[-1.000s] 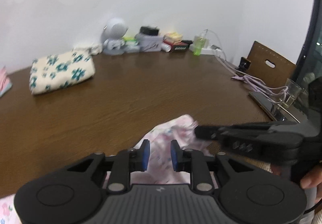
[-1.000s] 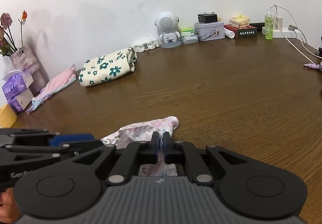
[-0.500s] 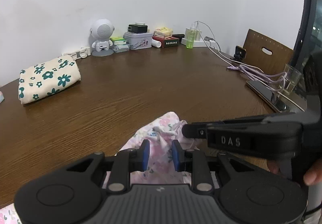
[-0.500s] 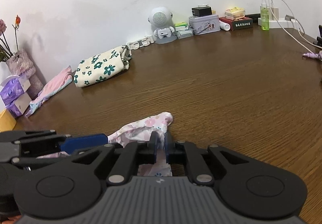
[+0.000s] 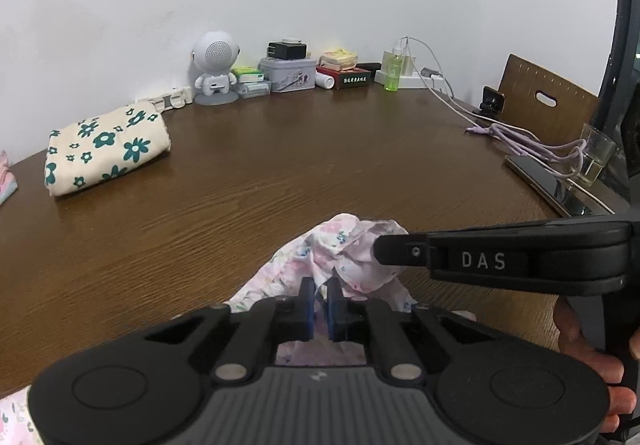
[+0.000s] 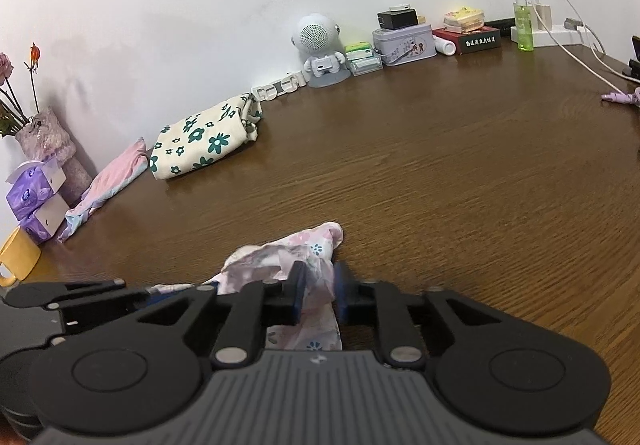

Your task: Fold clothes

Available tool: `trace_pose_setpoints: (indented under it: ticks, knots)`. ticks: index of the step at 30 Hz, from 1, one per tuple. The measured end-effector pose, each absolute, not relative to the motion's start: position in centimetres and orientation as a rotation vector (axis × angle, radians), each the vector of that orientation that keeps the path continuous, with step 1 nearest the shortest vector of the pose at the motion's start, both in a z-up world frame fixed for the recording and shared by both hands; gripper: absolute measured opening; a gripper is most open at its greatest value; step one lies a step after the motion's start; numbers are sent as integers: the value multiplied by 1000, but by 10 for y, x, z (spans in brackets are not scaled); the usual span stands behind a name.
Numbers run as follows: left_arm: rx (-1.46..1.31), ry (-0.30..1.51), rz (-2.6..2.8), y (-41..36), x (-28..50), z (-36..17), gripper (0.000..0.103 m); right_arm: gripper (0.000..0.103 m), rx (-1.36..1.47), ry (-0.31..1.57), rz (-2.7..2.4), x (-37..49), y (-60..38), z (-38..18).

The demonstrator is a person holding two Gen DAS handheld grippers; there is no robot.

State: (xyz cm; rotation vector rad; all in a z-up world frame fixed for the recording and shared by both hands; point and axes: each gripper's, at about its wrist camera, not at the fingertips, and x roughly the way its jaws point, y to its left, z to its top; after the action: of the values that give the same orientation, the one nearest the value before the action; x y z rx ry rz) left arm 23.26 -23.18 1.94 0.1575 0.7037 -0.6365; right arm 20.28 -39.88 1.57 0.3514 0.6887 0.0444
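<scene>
Since 1 second ago, my left hand-held gripper (image 5: 319,301) has clamped the floral garment (image 5: 340,257); the right hand-held gripper (image 6: 320,291) has loosened, fingers apart around it. I'd reclamp before lifting off the tabletop (image 5: 240,181).

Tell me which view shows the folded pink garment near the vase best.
The right wrist view: the folded pink garment lies in full along the table's left side, between the tissue packs and the green-flowered folded cloth. The left wrist view catches only a sliver at its left edge.
</scene>
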Motion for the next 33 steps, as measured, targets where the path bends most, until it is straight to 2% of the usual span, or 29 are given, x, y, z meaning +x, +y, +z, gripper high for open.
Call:
trace_pose_setpoints:
  ticks: [13,20,27,33]
  knots:
    - [203,614,-625,-227,220,38,1,3,389,633,94,191,-404,27]
    - [257,634,-625,-227,208,29,1,3,317,662,95,177,-394,28]
    - [153,694,-628,-211,217,21,1,3,176,664,114,166,-364,24]
    - [173,695,-640,-208,213,19,1,3,150,687,117,165,-361,21]
